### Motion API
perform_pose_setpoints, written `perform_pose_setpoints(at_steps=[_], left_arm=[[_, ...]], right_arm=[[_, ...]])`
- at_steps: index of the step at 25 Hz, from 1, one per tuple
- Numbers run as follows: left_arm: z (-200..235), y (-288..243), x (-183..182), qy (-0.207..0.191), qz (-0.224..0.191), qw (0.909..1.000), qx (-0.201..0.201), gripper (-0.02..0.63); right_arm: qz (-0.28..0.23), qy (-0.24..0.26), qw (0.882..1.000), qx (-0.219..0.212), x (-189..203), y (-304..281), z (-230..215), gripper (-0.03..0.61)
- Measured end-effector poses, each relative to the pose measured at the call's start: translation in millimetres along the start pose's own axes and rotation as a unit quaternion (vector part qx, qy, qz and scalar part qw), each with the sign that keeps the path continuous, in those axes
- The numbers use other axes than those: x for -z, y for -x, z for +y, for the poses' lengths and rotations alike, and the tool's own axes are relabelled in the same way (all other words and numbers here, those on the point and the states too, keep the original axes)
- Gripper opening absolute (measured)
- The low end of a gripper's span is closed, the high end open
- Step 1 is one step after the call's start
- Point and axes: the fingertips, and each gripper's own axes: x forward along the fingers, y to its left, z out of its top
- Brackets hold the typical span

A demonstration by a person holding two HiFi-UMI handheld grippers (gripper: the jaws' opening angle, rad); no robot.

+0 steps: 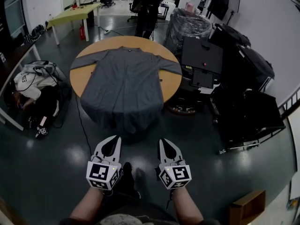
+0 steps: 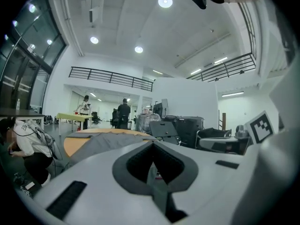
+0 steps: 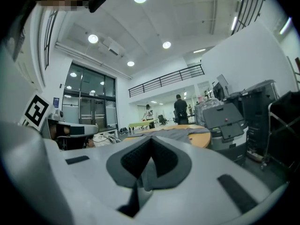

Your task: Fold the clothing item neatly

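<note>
At twelve o'clock the garment [image 1: 123, 86] is plain dark grey, its table [image 1: 171, 81] tan. The left gripper [image 1: 115, 140] and right gripper [image 1: 163, 143] are white with black-and-white square markers.

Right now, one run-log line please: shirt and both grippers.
stage: fold not started | shirt: spread flat on round table, hem over near edge | left gripper: shut, empty | right gripper: shut, empty

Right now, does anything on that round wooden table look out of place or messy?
Only one thing: the grey long-sleeved garment lies flat with sleeves spread, but its lower part droops over the near edge of the round wooden table instead of resting on it. Nothing looks spilled or damaged.
</note>
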Motion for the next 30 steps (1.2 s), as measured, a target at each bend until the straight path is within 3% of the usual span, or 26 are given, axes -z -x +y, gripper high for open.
perform_pose_setpoints(at_steps=[10,17,23,30], left_arm=[[38,-132,-8,0.014,0.002,0.9986,0.052,0.008],[58,-198,-20,0.017,0.010,0.9963,0.084,0.008],[66,-242,-26,0.026,0.014,0.9949,0.096,0.008],[64,-309,-28,0.024,0.016,0.9960,0.084,0.008]], right_arm=[[0.000,-0.001,0.999,0.051,-12,-109,-71,-0.012],[-0.002,-0.010,0.997,0.074,-19,-174,-93,-0.012],[-0.007,-0.007,0.995,0.103,-32,-199,-129,-0.012],[-0.016,-0.016,0.993,0.119,-38,-236,-207,-0.012]])
